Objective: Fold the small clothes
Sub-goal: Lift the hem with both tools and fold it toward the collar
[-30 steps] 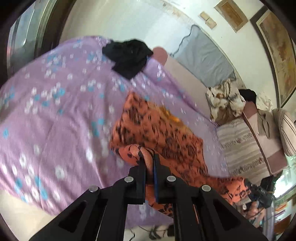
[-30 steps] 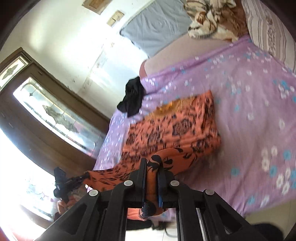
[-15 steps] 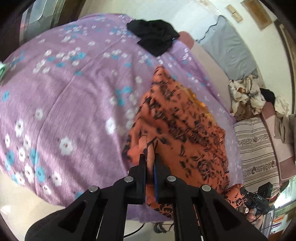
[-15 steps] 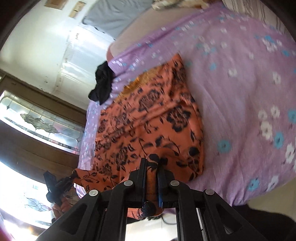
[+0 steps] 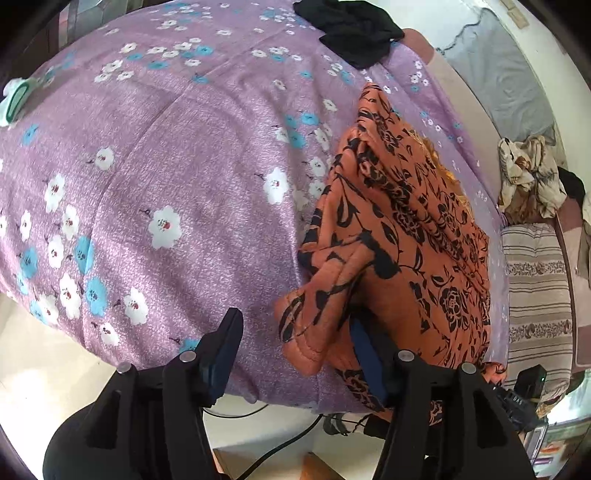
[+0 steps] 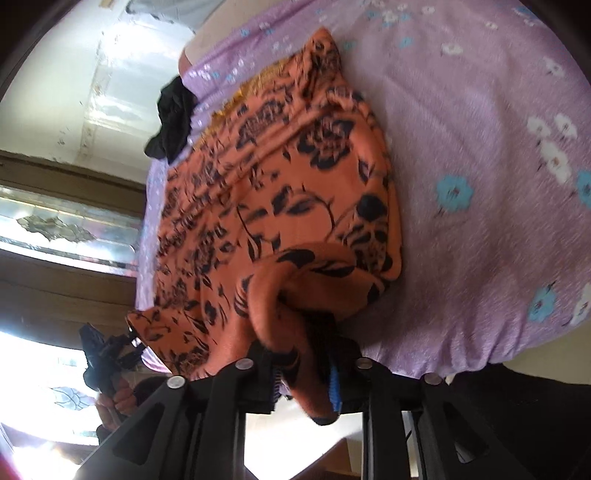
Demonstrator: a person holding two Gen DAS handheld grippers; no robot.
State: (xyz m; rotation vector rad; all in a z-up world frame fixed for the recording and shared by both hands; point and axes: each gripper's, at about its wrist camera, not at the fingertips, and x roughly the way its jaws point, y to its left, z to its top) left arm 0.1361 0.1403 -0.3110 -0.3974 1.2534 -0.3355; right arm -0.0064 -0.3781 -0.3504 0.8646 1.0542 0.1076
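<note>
An orange garment with a black flower print (image 5: 406, 229) lies folded over on the purple flowered bedspread (image 5: 166, 166). My left gripper (image 5: 295, 354) is open at the bed's near edge; a corner of the garment hangs loose between its jaws. In the right wrist view the same garment (image 6: 280, 177) lies in front, and my right gripper (image 6: 303, 369) is open with a bunched fold of the cloth draped loosely between its jaws. The left fingertips (image 5: 227, 339) stand wide apart.
A black garment (image 5: 351, 29) lies at the far end of the bed, also shown in the right wrist view (image 6: 173, 114). A striped pillow (image 5: 535, 288) and a crumpled patterned cloth (image 5: 528, 177) lie to the right. A small green-white item (image 5: 16, 99) sits at the left edge.
Both grippers carried the garment's edge over onto the bed and moved closer to it. Both have opened from shut, letting go of the cloth.
</note>
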